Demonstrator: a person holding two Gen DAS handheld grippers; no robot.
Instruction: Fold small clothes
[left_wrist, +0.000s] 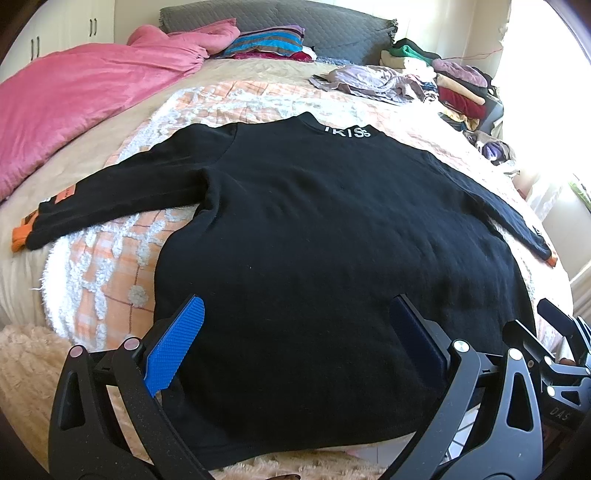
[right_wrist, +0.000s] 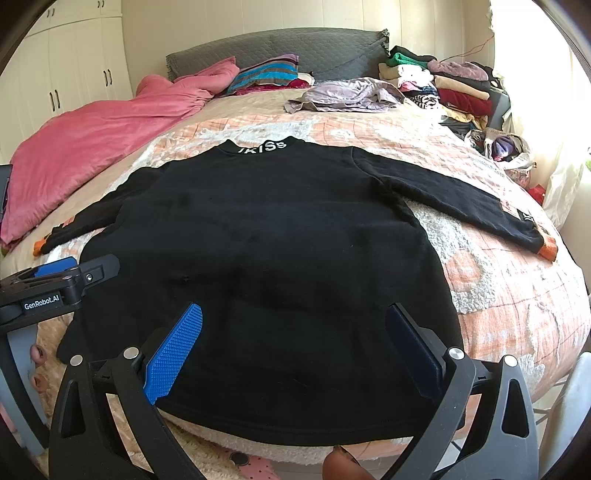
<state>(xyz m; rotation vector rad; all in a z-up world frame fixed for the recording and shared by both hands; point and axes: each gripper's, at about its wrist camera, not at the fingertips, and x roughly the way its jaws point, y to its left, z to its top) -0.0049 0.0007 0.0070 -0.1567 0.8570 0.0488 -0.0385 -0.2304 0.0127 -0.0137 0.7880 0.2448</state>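
A small black sweater (left_wrist: 314, 206) (right_wrist: 266, 221) lies flat on the bed with both sleeves spread out. It has orange cuffs (left_wrist: 20, 236) (right_wrist: 548, 249) and white lettering on the collar (left_wrist: 347, 132) (right_wrist: 263, 147). My left gripper (left_wrist: 295, 308) hovers open over the hem's left half, its blue pads wide apart with nothing between them. Over the hem's right half my right gripper (right_wrist: 293, 314) is open too, and empty. Each gripper shows at the edge of the other's view: the left gripper (right_wrist: 55, 277) and the right gripper (left_wrist: 554, 332).
An orange-and-white fluffy blanket (right_wrist: 498, 280) covers the bed. A pink duvet (left_wrist: 85, 99) is bunched at the far left. A lilac garment (right_wrist: 343, 94) and stacks of clothes (right_wrist: 454, 85) sit at the far right, by the grey headboard (right_wrist: 295, 51). The bed edge is just below the hem.
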